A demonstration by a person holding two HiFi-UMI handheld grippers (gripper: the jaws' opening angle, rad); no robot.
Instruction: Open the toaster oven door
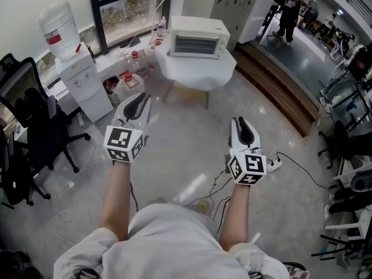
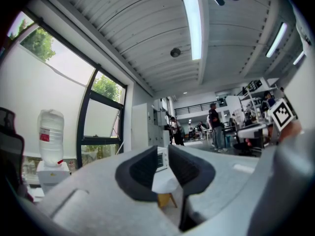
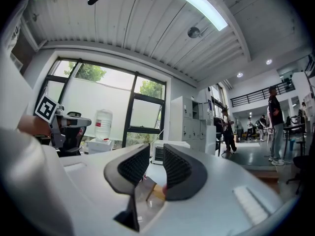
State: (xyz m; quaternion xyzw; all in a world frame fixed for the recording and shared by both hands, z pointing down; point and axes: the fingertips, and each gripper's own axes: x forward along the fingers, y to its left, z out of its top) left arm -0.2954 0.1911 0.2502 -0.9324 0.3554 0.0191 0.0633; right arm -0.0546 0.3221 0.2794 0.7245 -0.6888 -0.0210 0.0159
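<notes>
A white toaster oven [image 1: 199, 38] stands with its door closed on a small white table [image 1: 197, 73] far ahead across the floor. Both grippers are held out level toward it, well short of the table. My left gripper [image 1: 140, 99] is open with nothing between its pads; in the left gripper view the oven [image 2: 161, 160] shows small through the gap of the left gripper [image 2: 162, 149]. My right gripper [image 1: 242, 122] is also open and empty; the right gripper view frames the oven [image 3: 157, 153] between the dark pads of the right gripper [image 3: 156, 144].
A water dispenser [image 1: 78, 68] and black office chairs [image 1: 35, 127] stand at the left. Bottles [image 1: 135, 57] sit left of the table. A power strip [image 1: 274, 164] and cables lie on the floor at the right. A wooden step [image 1: 279, 92] runs along the right.
</notes>
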